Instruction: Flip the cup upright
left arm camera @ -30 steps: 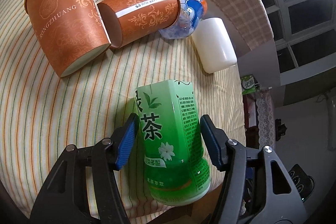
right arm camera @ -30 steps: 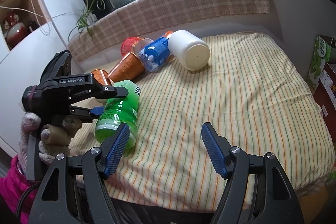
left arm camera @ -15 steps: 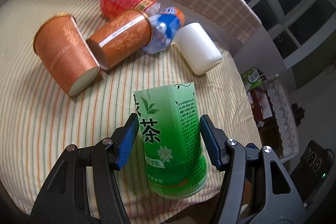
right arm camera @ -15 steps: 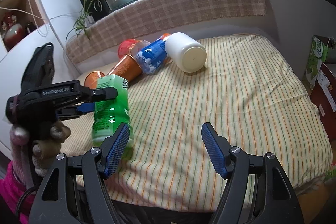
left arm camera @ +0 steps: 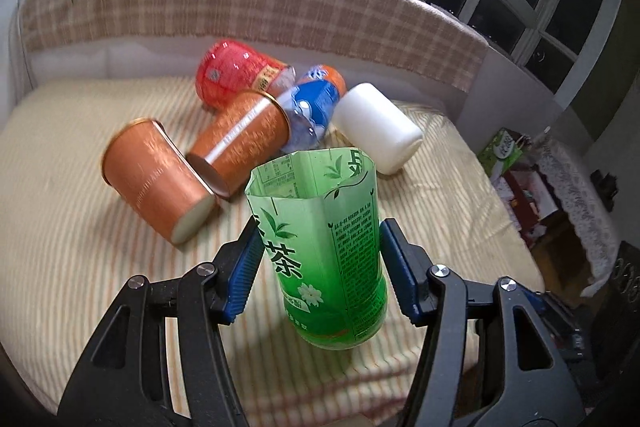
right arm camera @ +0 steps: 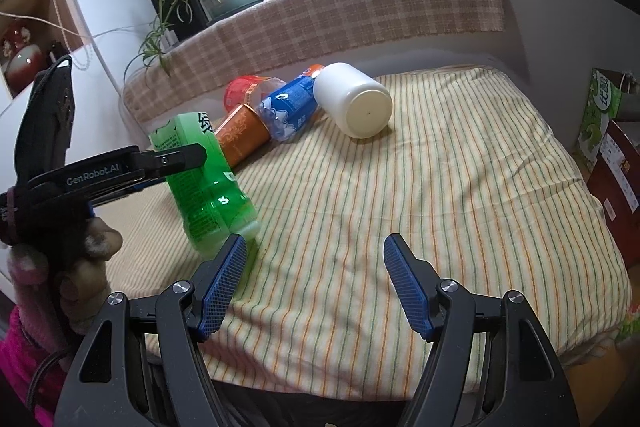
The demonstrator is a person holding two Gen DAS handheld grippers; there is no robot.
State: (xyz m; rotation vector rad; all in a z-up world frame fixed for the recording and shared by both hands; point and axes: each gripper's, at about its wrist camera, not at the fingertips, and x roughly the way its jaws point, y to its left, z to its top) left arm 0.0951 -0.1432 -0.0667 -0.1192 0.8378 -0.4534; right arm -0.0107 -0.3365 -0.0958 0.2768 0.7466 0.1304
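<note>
We pinch the translucent green cut-bottle cup [left arm camera: 324, 251] in left gripper [left arm camera: 320, 267], lower centre; right gripper [right arm camera: 312, 283] spread, empty. Soft striped cloth [right arm camera: 440, 187] may topple it.

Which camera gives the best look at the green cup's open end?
The left wrist view: the green cup sits centred between the left claw pads, its open cut rim facing up. The right wrist view shows it side-on, tilted, partly hidden, opening unseen.

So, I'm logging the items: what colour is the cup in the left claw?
Translucent green cup with white characters, clearest in the left wrist view.
</note>
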